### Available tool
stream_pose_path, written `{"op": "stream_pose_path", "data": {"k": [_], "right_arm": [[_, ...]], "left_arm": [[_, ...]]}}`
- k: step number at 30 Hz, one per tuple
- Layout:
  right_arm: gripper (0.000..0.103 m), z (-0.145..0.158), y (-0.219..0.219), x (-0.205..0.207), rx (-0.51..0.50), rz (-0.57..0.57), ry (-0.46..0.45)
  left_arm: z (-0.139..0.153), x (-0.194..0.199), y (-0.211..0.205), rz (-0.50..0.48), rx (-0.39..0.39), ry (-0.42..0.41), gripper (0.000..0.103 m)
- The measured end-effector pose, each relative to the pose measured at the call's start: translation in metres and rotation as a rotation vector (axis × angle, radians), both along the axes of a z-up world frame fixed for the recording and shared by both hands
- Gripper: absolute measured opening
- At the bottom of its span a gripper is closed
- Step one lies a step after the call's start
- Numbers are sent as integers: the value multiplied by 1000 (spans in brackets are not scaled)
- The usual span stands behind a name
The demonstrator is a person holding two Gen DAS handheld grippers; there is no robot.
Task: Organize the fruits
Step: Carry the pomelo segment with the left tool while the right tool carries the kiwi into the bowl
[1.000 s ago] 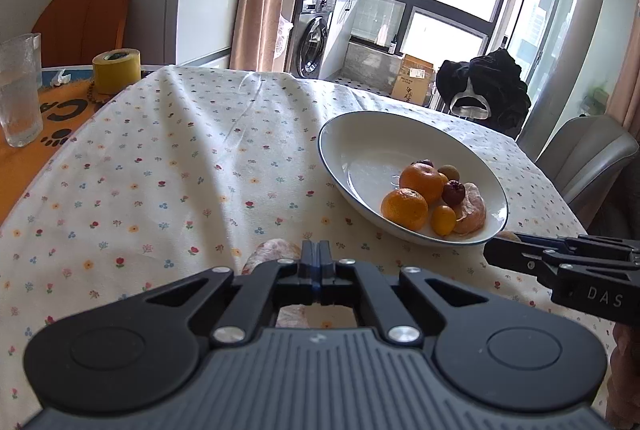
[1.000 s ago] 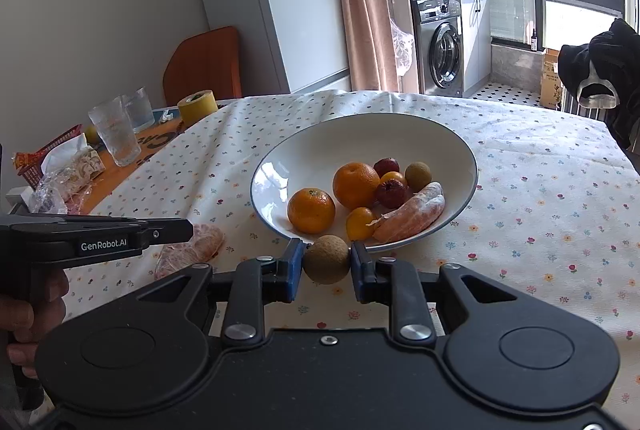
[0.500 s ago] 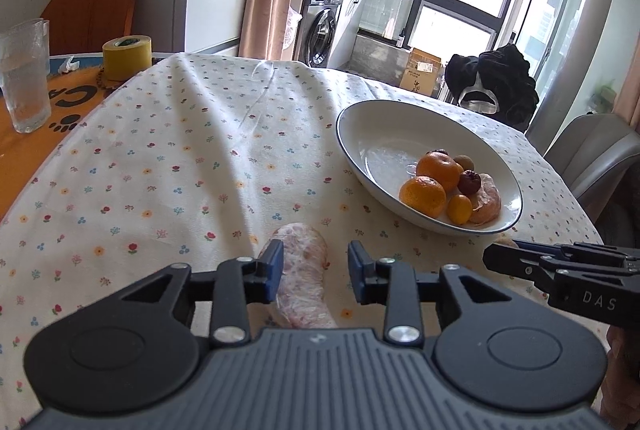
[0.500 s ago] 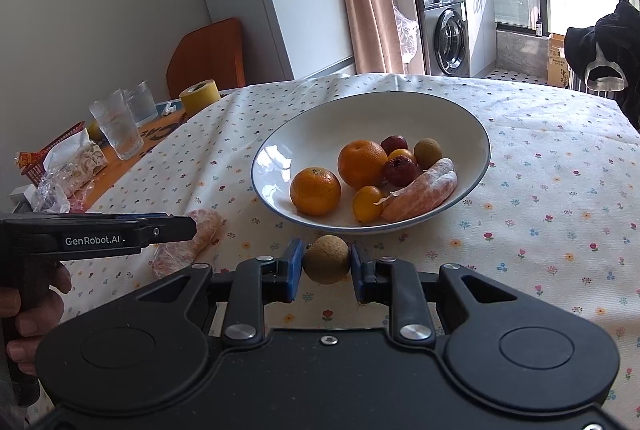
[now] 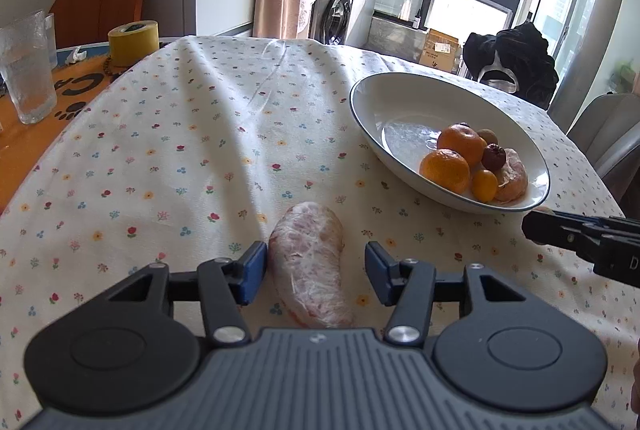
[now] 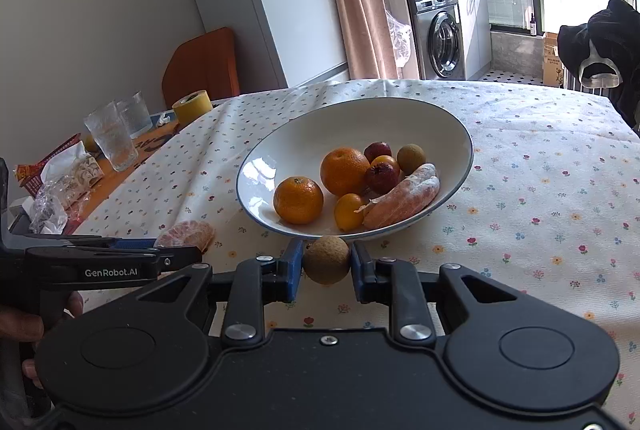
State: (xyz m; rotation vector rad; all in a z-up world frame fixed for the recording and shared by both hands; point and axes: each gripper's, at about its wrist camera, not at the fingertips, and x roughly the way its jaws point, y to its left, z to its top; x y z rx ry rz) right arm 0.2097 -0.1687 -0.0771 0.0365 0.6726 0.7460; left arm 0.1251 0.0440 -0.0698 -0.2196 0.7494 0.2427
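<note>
Fruits mostly sit in the bowl (image 6: 460,134); our right gripper (image 6: 326,262) pinches a brown fruit (image 6: 326,259) just before its rim. Our left gripper (image 5: 316,266), jaws spread wide, straddles the peeled citrus piece (image 5: 310,262) on the tablecloth (image 5: 180,166). Next, we judge: lift, release inside.

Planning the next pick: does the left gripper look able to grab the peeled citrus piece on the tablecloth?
Probably yes: the left gripper is open, its fingers flanking the peeled citrus piece, with nothing between.

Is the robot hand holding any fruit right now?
Yes. The right gripper pinches a small brown fruit by its sides. The left gripper is open around a peeled piece.
</note>
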Motion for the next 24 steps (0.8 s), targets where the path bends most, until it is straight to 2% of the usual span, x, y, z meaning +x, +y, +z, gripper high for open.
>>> {"op": "stream_pose_path", "data": {"k": [2, 3, 4, 8, 16, 21, 24], "right_arm": [[24, 3, 1, 2, 1, -2, -7], [24, 5, 2, 4, 1, -2, -10], [24, 6, 3, 5, 2, -2, -12], [24, 11, 11, 10, 3, 4, -25], [24, 15, 27, 18, 7, 9, -41], [33, 15, 32, 20, 10, 7, -49], [43, 14, 31, 17, 16, 8, -52]], "left_arm": [[-2, 1, -3, 2, 24, 3, 50], [-2, 1, -3, 4, 34, 4, 46], [-2, 1, -3, 11, 45, 7, 37], [0, -3, 3, 4, 31, -7, 33], [12, -11, 8, -1, 18, -49, 19], [20, -17, 10, -3, -2, -78, 16], [23, -18, 9, -7, -2, -84, 16]]}}
